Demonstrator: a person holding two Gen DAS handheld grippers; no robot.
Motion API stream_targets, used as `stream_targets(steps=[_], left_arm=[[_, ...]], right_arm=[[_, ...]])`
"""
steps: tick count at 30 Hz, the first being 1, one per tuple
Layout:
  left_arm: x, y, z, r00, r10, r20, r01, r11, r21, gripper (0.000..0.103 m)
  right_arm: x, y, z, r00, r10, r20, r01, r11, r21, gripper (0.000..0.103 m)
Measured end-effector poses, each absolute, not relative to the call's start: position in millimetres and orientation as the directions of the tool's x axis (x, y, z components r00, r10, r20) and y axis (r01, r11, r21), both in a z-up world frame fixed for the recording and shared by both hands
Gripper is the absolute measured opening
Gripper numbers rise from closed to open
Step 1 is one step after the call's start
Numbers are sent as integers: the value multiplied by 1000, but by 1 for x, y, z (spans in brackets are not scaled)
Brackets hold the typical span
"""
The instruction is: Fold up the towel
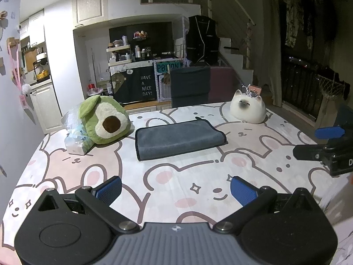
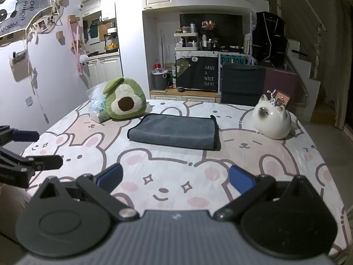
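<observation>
A grey towel [image 1: 179, 138] lies folded in a flat rectangle on the bunny-print tablecloth [image 1: 154, 176], toward the far middle of the table; it also shows in the right wrist view [image 2: 174, 131]. My left gripper [image 1: 175, 191] is open and empty, well short of the towel above the near part of the table. My right gripper [image 2: 175, 180] is open and empty too, also short of the towel. The right gripper shows at the right edge of the left wrist view [image 1: 320, 142], and the left gripper at the left edge of the right wrist view [image 2: 37, 149].
A green avocado plush [image 1: 103, 119] and a plastic bag of tissues [image 1: 75, 137] sit left of the towel. A white ceramic cat [image 1: 248, 110] stands at the far right. A dark chair [image 1: 190, 88] is behind the table's far edge.
</observation>
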State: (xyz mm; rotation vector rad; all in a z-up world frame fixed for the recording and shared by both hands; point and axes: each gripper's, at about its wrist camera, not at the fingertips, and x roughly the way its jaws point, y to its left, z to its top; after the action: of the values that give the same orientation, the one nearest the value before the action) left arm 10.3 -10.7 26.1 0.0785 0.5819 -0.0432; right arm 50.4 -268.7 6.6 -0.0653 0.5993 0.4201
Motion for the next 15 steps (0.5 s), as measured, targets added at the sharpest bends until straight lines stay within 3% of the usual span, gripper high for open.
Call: stream_targets(steps=[15], left_arm=[[10,-9,26,836,-24,-549,59,997,45,103]], right_arm=[[46,-268,4,750,357,-557,-405,913,39,103]])
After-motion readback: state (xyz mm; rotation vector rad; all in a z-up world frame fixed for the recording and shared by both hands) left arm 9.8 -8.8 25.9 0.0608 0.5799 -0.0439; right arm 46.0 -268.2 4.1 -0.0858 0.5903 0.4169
